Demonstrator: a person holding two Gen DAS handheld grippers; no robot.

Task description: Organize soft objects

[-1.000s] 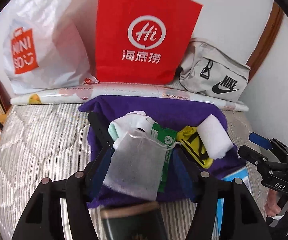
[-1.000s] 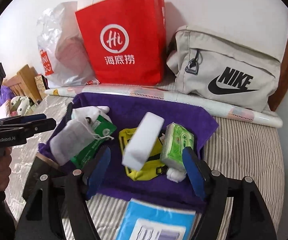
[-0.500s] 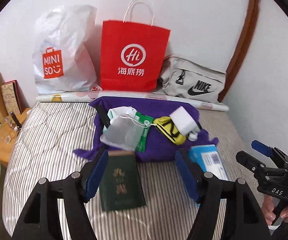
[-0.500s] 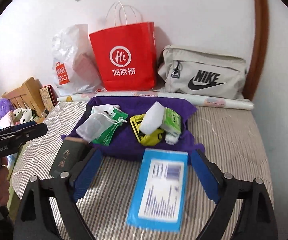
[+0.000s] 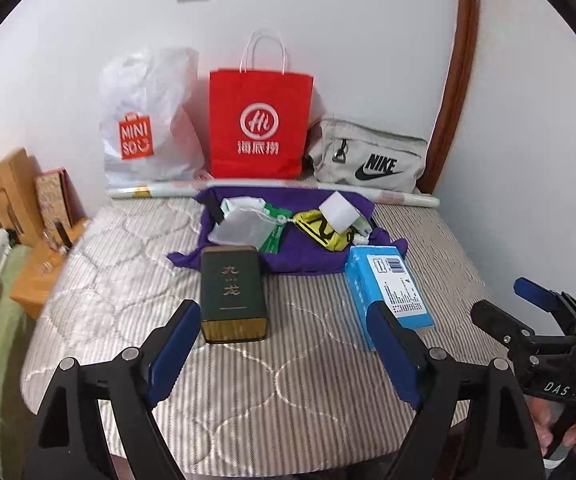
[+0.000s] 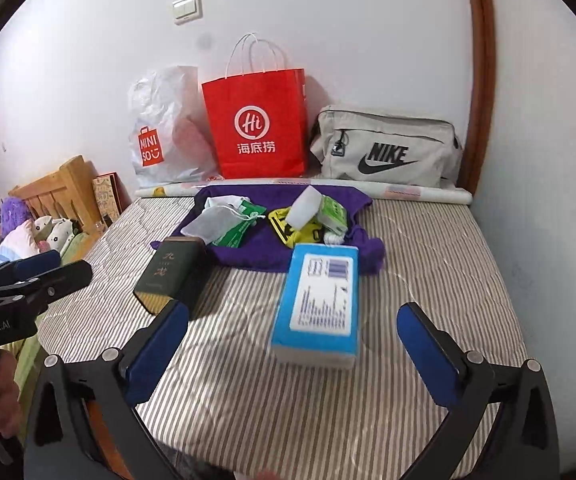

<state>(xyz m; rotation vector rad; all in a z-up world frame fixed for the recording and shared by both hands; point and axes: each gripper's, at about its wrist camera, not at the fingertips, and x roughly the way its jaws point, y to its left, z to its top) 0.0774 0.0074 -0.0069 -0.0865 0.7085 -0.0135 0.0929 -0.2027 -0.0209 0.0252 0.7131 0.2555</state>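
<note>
A purple cloth [image 5: 308, 256] [image 6: 247, 252] lies at the far side of the striped mattress. On it sit a grey mesh pouch [image 5: 237, 226] [image 6: 207, 224], a green packet [image 5: 273, 228], a yellow strap [image 5: 320, 234] [image 6: 288, 230], a white sponge block [image 5: 340, 212] [image 6: 304, 206] and a green tissue pack [image 6: 334, 212]. My left gripper [image 5: 283, 354] is open and empty, well back over the near mattress. My right gripper [image 6: 294, 354] is open and empty, just behind a blue box [image 6: 320, 304].
A dark green box [image 5: 231, 294] [image 6: 167, 272] and the blue box [image 5: 388, 288] lie in front of the cloth. A white Miniso bag [image 5: 143, 128], red paper bag [image 5: 259, 124], grey Nike bag [image 5: 368, 156] and a paper roll [image 5: 400, 198] line the wall. A wooden bed frame [image 6: 59, 188] stands left.
Both grippers have pulled back and up from the purple cloth, so the whole mattress, the green box and the blue box now show. Both stay open and empty.
</note>
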